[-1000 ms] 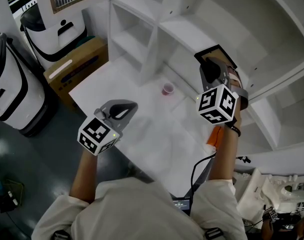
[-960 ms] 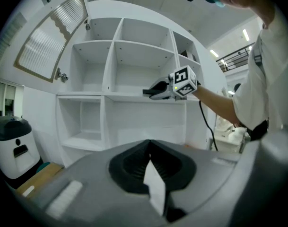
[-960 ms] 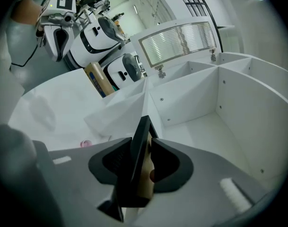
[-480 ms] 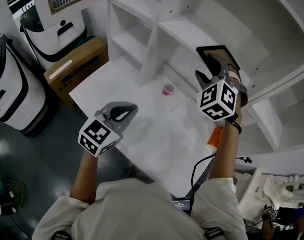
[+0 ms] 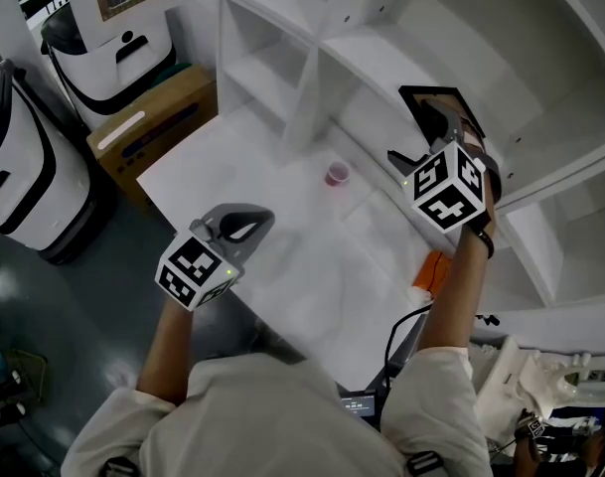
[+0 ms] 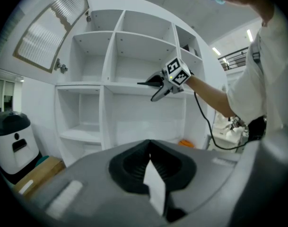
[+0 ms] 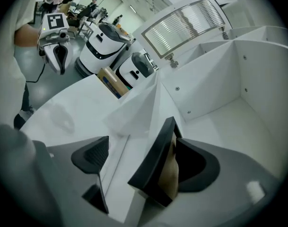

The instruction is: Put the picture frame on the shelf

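The right gripper is released: its jaws have just been opening and now stand wide, with the picture frame between them, just beside the right jaw and clear of the left. The frame stands tilted on edge on the shelf, its long axis running away along the jaws and its brown face toward the right jaw. The left gripper is clenched on nothing

in the head view the right gripper, whose jaws have just been opening with the picture frame between them, covers the frame's lower part. the right arm hides part of an orange thing on the table. a pink thing there is too small to tell. in the right gripper view the frame shows edge-on, so its picture can't be made out.
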Tool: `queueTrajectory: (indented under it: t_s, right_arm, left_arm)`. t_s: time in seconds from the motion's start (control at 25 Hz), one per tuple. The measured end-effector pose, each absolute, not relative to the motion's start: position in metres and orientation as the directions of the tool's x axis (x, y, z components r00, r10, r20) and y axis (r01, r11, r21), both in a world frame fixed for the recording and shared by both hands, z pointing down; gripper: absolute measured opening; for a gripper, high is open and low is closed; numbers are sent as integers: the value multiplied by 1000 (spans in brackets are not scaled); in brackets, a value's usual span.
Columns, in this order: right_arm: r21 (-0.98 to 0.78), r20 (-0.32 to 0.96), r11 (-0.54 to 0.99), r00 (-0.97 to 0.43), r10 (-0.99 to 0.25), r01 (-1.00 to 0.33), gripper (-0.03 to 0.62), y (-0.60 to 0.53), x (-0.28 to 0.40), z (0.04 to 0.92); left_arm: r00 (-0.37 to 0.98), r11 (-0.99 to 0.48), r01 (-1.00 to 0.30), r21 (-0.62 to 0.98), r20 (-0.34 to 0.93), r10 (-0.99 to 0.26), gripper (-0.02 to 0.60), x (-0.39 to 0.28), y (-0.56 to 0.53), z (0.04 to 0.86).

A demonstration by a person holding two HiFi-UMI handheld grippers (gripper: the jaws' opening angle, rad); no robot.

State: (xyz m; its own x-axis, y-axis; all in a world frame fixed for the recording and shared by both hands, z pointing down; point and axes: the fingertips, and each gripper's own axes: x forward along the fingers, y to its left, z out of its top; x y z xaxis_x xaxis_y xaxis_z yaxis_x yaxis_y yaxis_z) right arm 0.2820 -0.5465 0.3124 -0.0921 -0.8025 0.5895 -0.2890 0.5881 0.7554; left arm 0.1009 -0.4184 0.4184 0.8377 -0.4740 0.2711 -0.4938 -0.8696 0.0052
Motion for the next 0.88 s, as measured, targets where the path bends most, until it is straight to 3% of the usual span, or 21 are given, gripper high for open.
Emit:
queueTrajectory:
  t_s: [0.32, 0.68, 0.88]
  right_arm:
    - [746, 617, 604, -51, -786, -279, 478, -557, 278, 315]
    - [823, 451, 449, -81, -889, -349, 506, -548, 273, 283]
    - [828, 425, 415, -62, -903, -376, 506, -520, 274, 279]
  left_arm:
    - [843, -875, -484, 6, 271, -465, 3, 103, -417, 417]
    - [837, -866, -499, 7, 262, -480, 3, 90, -409, 415]
    - [843, -871, -491, -2, 252, -476, 3, 87, -396, 410]
